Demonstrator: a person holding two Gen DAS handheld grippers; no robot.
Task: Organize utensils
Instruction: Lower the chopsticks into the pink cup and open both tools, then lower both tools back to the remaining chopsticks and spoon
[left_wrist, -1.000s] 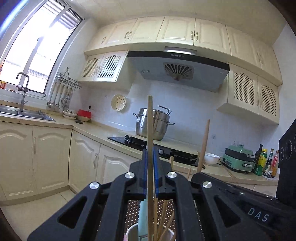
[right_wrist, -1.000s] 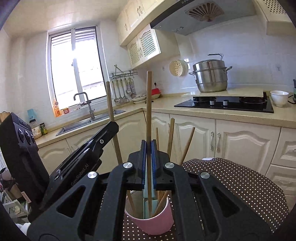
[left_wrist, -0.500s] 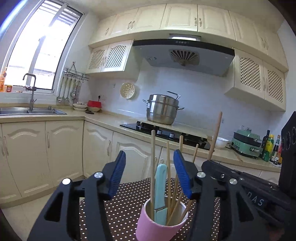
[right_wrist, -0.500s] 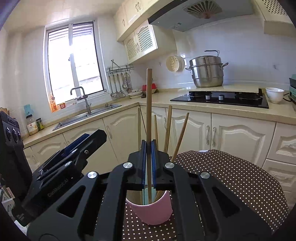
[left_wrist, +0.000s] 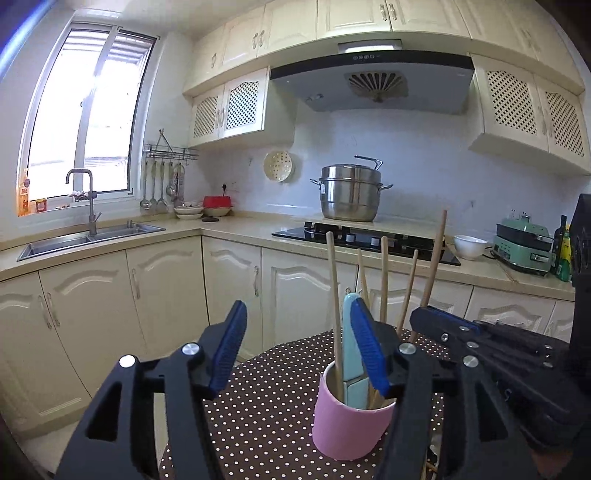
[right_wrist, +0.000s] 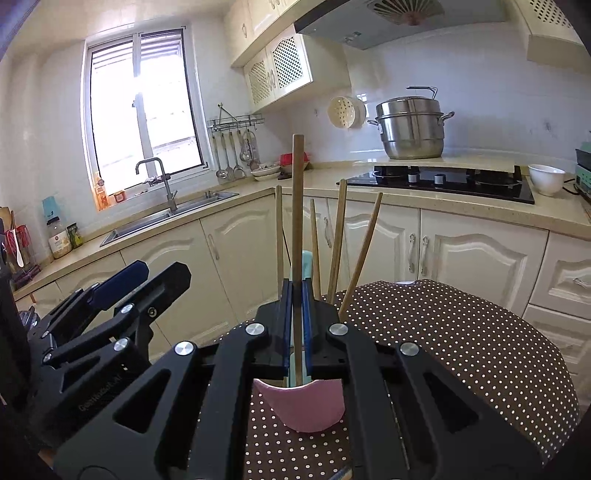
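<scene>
A pink cup (left_wrist: 349, 422) stands on the dotted tablecloth (left_wrist: 266, 417) and holds several wooden chopsticks (left_wrist: 335, 295) and a light blue utensil (left_wrist: 351, 343). My left gripper (left_wrist: 299, 350) is open and empty, to the left of the cup. My right gripper (right_wrist: 296, 321) is shut on a wooden chopstick (right_wrist: 297, 206), upright over the pink cup (right_wrist: 306, 408), lower end hidden behind the fingers. The right gripper also shows at the right of the left wrist view (left_wrist: 480, 343).
The round table with the dotted cloth (right_wrist: 461, 343) stands in a kitchen. Behind it are cream cabinets, a sink (left_wrist: 88, 236), a black hob (left_wrist: 365, 240) with a steel pot (left_wrist: 349, 194), and a white bowl (right_wrist: 546, 179).
My left gripper opened, let go of its chopstick into the cup and drew back to the left. My right gripper stays shut on its chopstick over the cup.
</scene>
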